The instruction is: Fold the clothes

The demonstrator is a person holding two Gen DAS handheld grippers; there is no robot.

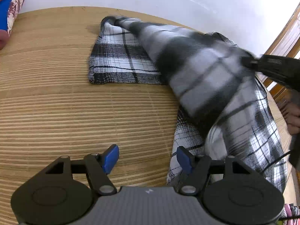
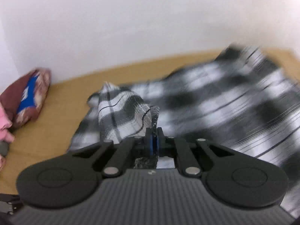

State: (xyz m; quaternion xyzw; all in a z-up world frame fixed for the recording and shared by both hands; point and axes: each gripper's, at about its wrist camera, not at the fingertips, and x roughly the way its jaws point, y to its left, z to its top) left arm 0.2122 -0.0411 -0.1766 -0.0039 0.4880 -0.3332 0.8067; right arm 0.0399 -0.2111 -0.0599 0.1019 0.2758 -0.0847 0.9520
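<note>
A black-and-white plaid shirt (image 1: pixel 120 60) lies partly flat on the wooden table (image 1: pixel 56 97), with a blurred fold lifted up toward the right. My right gripper (image 2: pixel 154 140) is shut on an edge of the plaid shirt (image 2: pixel 123 116), its blue pads pinching the cloth. In the left wrist view that right gripper (image 1: pixel 250 62) shows at the right edge, clamped on the raised fabric. My left gripper (image 1: pixel 148 158) stands open low over the table, its right finger beside the shirt's near edge, nothing between its blue pads.
A maroon, blue and cream patterned bundle (image 2: pixel 28 97) lies at the table's left end against the white wall (image 2: pixel 131 28), with pink cloth (image 2: pixel 4 125) beside it. A person's hand (image 1: pixel 294 120) shows at the right edge. Wooden furniture (image 1: pixel 288 37) stands far right.
</note>
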